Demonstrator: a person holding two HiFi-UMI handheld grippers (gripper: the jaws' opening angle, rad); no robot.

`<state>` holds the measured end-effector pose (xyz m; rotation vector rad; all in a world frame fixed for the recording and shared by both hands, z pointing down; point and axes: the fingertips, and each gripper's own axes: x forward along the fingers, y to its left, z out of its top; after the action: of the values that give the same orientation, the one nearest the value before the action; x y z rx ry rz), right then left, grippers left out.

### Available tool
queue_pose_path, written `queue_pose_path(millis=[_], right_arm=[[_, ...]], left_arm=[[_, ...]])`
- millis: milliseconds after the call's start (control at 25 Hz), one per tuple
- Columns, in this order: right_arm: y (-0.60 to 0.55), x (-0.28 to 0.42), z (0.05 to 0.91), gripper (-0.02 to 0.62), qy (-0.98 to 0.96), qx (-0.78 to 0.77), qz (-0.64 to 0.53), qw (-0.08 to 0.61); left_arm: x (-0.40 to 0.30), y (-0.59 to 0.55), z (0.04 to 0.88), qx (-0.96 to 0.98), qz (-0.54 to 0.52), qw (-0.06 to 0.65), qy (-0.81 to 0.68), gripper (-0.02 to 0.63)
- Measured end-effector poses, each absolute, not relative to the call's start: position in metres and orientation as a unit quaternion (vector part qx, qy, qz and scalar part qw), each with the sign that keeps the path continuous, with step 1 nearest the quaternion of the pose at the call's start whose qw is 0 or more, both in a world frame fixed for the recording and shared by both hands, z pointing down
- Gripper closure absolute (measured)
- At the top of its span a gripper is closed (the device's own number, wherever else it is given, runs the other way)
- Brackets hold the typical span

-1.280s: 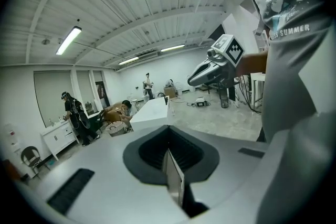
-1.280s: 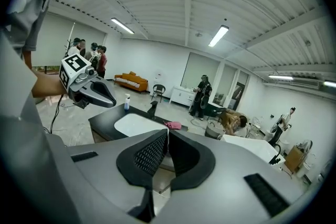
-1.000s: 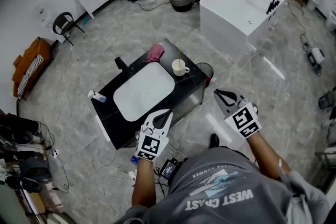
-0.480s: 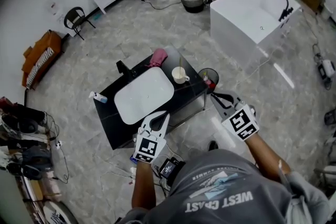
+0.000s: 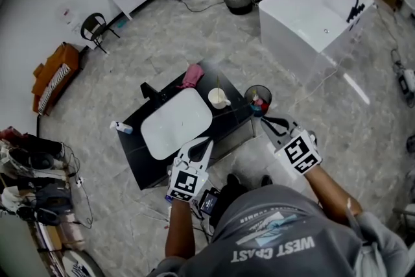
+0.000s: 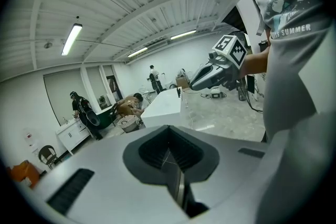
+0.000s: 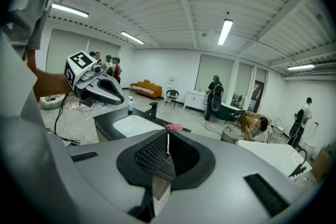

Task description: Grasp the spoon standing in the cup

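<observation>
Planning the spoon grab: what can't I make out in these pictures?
- Spoon: head view, only a thin line above the cup; its bowl is hidden inside the cup.
- Cup: right gripper view, hidden behind the right gripper's own body.
- Left gripper view: cup and spoon out of frame; it faces the room instead.
</observation>
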<state>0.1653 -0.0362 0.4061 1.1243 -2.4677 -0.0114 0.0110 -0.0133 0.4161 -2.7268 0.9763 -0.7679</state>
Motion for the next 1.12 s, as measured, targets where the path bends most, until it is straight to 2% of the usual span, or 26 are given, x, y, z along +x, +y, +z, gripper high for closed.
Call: queue_pose_path(millis=[400,1120], right_arm=[[-0.079,0.180,0.407,0.561,-0.867,0.442,0.008,0.229],[-0.172,0.122,0.415,0.561,-0.857,0.460,0.038,0.230]], left_arm=[[0.022,-0.077,0.416,-0.923,-0.237,0.084,0.290,0.604],[-0.033,-0.169,0.434,-0.935,-0.229,0.058,0.266,0.604]])
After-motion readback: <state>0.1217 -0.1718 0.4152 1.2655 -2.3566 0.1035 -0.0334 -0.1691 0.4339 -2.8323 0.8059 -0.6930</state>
